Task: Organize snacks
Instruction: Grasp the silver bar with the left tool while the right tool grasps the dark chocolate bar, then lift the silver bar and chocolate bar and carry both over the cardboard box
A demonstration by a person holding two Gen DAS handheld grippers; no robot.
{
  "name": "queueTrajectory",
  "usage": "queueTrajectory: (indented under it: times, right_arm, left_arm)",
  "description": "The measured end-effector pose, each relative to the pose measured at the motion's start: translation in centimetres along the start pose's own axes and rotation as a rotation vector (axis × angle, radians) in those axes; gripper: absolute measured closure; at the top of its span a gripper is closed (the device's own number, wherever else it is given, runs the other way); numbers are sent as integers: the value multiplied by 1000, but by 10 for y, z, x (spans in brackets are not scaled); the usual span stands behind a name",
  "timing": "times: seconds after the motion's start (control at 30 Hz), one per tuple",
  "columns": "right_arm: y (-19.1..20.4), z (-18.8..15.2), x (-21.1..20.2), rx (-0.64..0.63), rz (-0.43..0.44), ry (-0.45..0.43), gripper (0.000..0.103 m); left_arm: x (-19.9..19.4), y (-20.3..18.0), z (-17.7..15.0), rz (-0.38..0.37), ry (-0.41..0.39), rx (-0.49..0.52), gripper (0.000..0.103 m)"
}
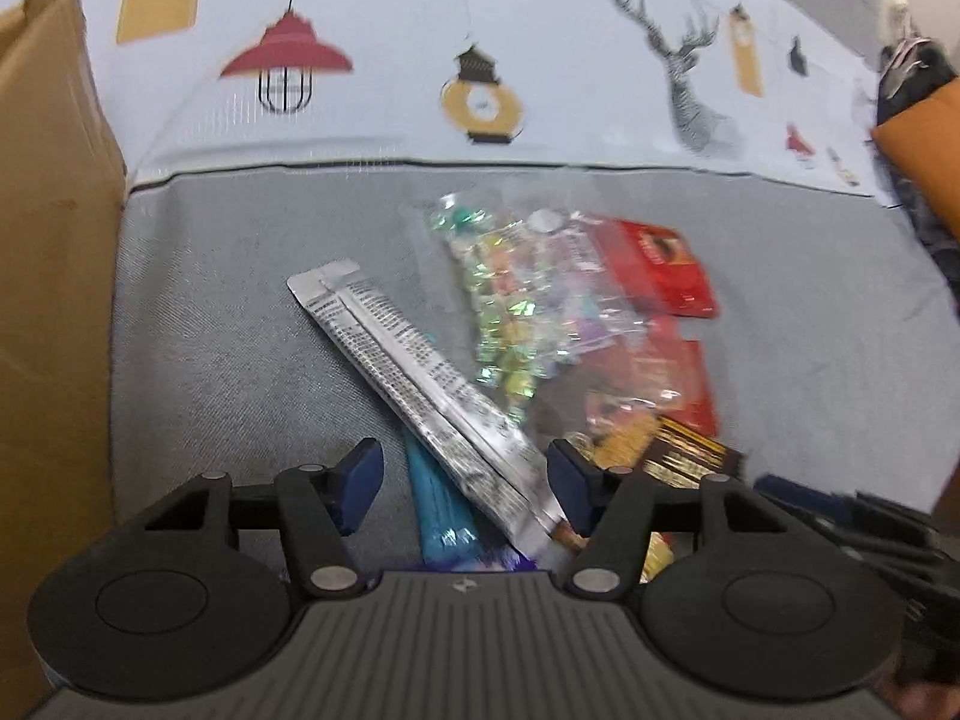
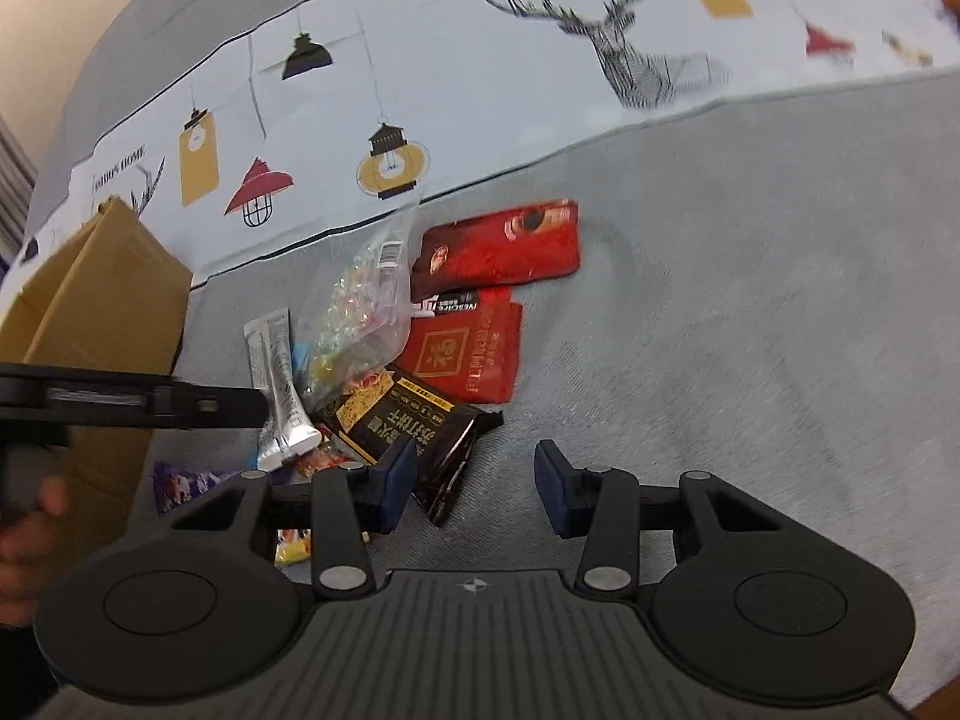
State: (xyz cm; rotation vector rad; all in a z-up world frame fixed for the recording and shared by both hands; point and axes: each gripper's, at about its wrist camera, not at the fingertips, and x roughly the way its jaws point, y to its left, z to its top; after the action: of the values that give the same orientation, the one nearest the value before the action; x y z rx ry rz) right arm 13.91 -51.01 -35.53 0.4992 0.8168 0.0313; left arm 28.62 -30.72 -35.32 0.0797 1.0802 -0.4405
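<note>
While the snacks (image 1: 540, 324) lie heaped on the grey bed just right of the box (image 1: 48, 276), ready for sorting, the left hand-held gripper (image 1: 465, 477) straddles the silver stick (image 1: 420, 384) part-open, and the right hand-held gripper (image 2: 474, 483) hangs part-open and empty beside the black pack (image 2: 408, 420).

Place: a home, most likely a bed
Cover: soft grey bedsheet (image 2: 750, 300) with a band of drawn lamps and deer (image 2: 624, 54)
Nearby: a cardboard box (image 2: 114, 294); snack packs (image 2: 456, 348) lying in a pile
</note>
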Motion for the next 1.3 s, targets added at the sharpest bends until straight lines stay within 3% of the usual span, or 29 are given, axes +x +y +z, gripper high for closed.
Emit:
queueTrajectory:
  times: [0.13,0.2,0.27,0.33,0.43,0.63,0.77,0.87,1.07,1.13,1.2,1.3]
  right_arm:
    - [8,-3,14,10,24,37,55]
    - [13,-4,19,-15,19,33,55]
    - [15,-2,22,-21,7,16,68]
    - [12,1,19,-3,5,-2,80]
    - [6,4,7,21,28,-36,84]
    - [-12,4,-35,21,-56,-164,89]
    - [-22,-2,-39,34,-65,-152,90]
    - [-24,-4,-27,61,-2,-90,90]
    - [-21,-2,-4,162,128,-12,83]
    - [-19,-1,2,178,145,1,64]
    - [-16,-1,8,191,142,14,53]
    - [-11,-3,16,176,134,21,52]
  left_arm:
    - [16,3,3,-20,-10,-5,40]
    - [16,0,5,0,-16,29,56]
    - [13,2,3,-6,-11,33,71]
    - [6,9,0,-45,11,8,72]
    - [-9,11,-2,-83,7,16,73]
    - [-10,8,-8,-13,24,92,74]
    - [1,12,-5,-5,52,70,74]
    - [9,13,-3,1,52,57,71]
    - [13,9,-4,11,28,78,71]
    - [13,8,-6,15,17,92,71]
    - [13,8,-7,14,9,95,72]
    - [12,9,-8,9,3,88,73]
